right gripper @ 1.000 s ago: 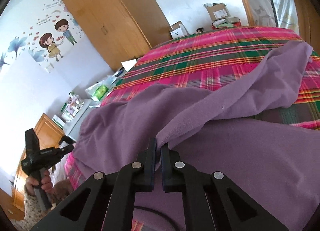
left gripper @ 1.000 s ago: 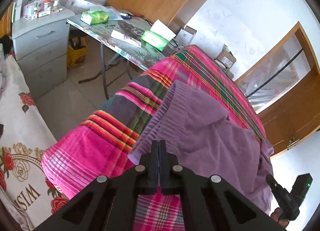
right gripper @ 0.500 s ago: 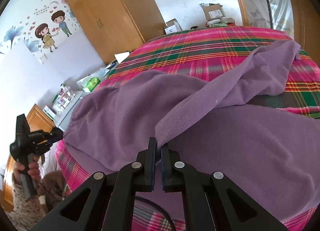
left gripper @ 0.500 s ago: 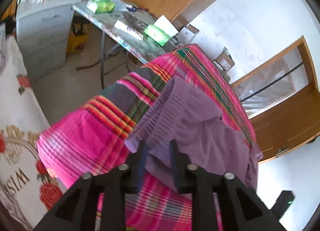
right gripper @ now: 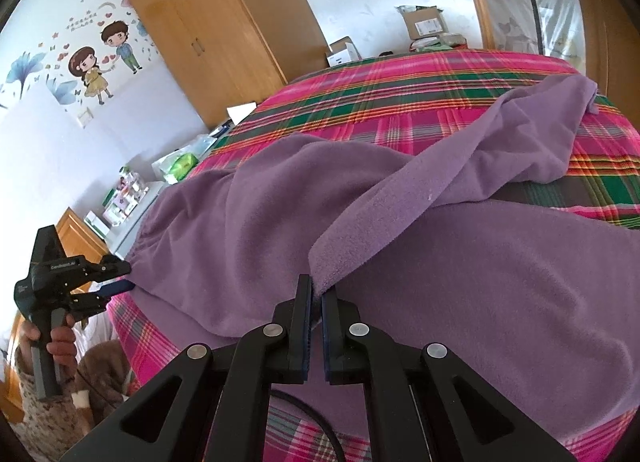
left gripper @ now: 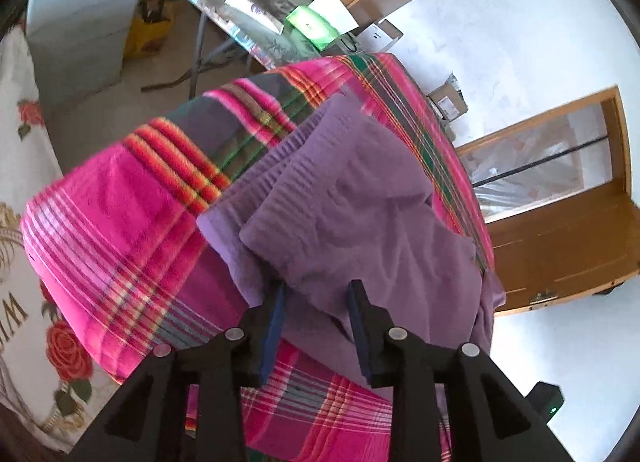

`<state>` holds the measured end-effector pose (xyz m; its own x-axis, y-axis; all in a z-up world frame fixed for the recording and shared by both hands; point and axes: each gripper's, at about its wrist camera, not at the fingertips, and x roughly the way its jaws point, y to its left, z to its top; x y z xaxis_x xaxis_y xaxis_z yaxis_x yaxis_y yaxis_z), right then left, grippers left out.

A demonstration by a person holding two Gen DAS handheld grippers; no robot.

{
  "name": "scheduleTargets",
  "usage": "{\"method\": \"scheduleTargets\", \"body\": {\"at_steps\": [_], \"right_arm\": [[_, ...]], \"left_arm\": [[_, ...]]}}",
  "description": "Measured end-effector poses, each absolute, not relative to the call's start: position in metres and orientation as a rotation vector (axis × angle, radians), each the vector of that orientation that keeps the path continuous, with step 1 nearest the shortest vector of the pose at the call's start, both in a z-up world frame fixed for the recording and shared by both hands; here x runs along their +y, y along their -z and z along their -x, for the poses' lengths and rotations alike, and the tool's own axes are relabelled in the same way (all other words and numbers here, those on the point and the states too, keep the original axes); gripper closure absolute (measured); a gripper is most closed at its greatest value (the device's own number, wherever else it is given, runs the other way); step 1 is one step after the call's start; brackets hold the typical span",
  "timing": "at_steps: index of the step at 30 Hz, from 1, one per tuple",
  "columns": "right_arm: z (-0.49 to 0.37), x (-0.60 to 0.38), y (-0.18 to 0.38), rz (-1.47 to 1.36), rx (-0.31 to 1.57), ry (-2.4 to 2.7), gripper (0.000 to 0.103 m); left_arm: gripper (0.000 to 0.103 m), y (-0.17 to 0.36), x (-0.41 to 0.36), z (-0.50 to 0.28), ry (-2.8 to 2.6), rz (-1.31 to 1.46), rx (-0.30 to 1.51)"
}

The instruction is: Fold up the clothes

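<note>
The left hand-held gripper [left gripper: 316, 294] has just been opening, its jaws now apart around a fold of the purple trousers [left gripper: 360, 198] without pinching it. The right hand-held gripper [right gripper: 316, 294] clamps a trouser edge. The trousers lie across the plaid bed [right gripper: 420, 90].

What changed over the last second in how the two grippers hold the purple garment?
The left gripper has just been opening and let go of the purple garment; the waistband corner now lies loose between its jaws on the plaid bedspread. The right gripper stays clamped on a fold, and the garment lies as before.
</note>
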<state>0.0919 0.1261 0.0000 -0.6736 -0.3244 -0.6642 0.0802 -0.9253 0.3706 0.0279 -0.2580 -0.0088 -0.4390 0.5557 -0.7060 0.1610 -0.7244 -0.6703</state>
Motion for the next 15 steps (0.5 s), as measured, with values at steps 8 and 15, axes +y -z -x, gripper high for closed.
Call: {"method": "scheduleTargets", "body": {"at_steps": [8,15], "right_arm": [[-0.094,0.125,-0.003,-1.120,-0.464,2.650,0.098],[-0.099,0.127,-0.013,-1.081,-0.482,2.648,0.098]], "left_arm": [[0.094,0.005,-0.272,-0.024,-2.302,1.438,-1.144],[0.099,-0.012,-0.275,-0.028,-2.400,1.332,-1.097]]}}
